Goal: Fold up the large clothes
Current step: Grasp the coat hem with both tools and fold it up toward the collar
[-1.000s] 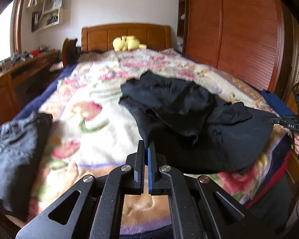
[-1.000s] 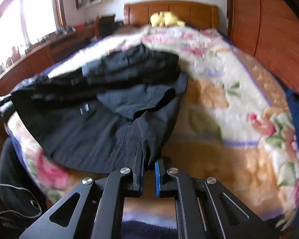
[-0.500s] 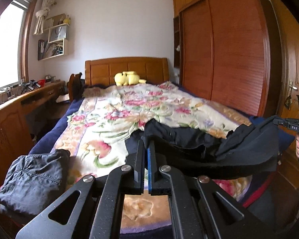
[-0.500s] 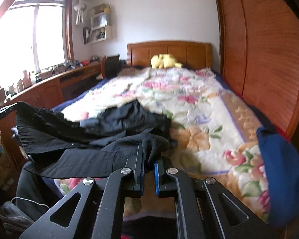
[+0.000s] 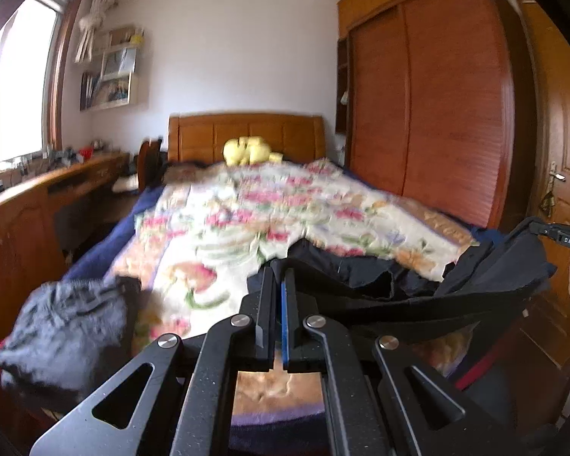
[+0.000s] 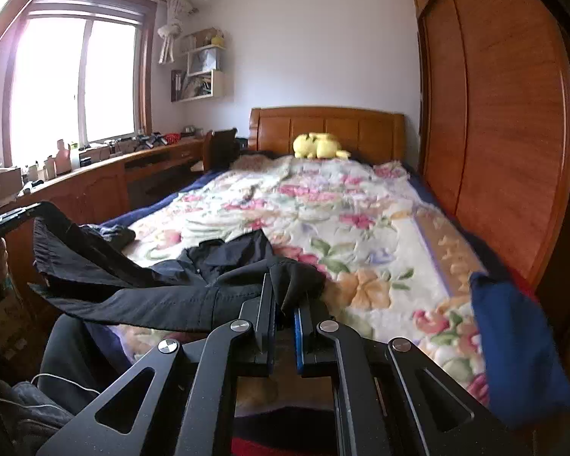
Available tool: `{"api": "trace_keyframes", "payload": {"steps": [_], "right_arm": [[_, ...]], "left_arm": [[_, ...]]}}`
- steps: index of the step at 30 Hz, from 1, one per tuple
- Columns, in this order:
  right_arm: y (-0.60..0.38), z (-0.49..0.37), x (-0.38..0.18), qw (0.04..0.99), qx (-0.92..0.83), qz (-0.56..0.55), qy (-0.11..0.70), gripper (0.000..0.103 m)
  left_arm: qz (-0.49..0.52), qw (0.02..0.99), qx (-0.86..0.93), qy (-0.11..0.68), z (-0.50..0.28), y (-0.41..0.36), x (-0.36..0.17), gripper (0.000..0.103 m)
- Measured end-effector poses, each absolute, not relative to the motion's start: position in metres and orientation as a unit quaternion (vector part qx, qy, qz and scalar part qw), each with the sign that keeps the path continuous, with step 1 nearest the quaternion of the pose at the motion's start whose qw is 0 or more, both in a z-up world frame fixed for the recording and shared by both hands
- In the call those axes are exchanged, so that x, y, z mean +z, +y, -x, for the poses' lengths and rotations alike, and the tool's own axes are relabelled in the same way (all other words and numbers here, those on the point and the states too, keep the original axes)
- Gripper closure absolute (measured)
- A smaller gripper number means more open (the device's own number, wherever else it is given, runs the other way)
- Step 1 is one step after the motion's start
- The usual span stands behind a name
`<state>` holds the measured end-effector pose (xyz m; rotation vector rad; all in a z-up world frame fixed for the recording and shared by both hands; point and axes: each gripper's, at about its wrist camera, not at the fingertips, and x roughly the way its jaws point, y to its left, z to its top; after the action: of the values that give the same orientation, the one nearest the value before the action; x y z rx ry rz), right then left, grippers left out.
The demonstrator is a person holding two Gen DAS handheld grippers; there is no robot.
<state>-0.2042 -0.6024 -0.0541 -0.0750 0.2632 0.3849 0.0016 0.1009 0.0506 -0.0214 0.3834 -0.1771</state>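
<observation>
Since the earlier frame, the black garment point(image 6: 140, 296) has been lifted clear of the bed's foot edge point(image 6: 456, 277) — only its far end is left trailing on the quilt. Both the left gripper point(image 5: 279, 285) and the right gripper point(image 6: 285, 300) are clamped shut on its hem, which is stretched crosswise between them.

Both views low, facing headboard point(image 5: 247, 135)
</observation>
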Motion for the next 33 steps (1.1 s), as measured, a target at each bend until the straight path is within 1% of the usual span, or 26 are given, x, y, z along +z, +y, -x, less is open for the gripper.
{"api": "trace_keyframes", "payload": {"steps": [4,7,13,19,27,33], "right_arm": [[-0.594,0.168,-0.075,0.967,0.197,0.035,0.159,0.096],[-0.589,0.135,-0.083,0.964,0.207,0.031,0.165,0.096],[-0.578,0.040,-0.091,0.962,0.210,0.023,0.171,0.096],[-0.553,-0.066,-0.092,0.959,0.194,0.054,0.201,0.096],[-0.516,-0.176,-0.061,0.959,0.152,0.090,0.221,0.096],[-0.485,-0.254,-0.050,0.959,0.111,0.100,0.241,0.096]], "left_arm": [[0.014,0.970,-0.079,0.231,-0.031,0.103,0.016,0.101],[0.014,0.966,-0.069,0.248,-0.059,0.107,-0.003,0.101],[0.021,0.960,-0.057,0.274,-0.135,0.113,-0.028,0.101],[0.016,0.958,-0.041,0.282,-0.214,0.114,-0.028,0.101],[-0.018,0.957,-0.016,0.290,-0.330,0.106,-0.020,0.101],[-0.020,0.950,0.004,0.311,-0.390,0.106,-0.020,0.101]]}}
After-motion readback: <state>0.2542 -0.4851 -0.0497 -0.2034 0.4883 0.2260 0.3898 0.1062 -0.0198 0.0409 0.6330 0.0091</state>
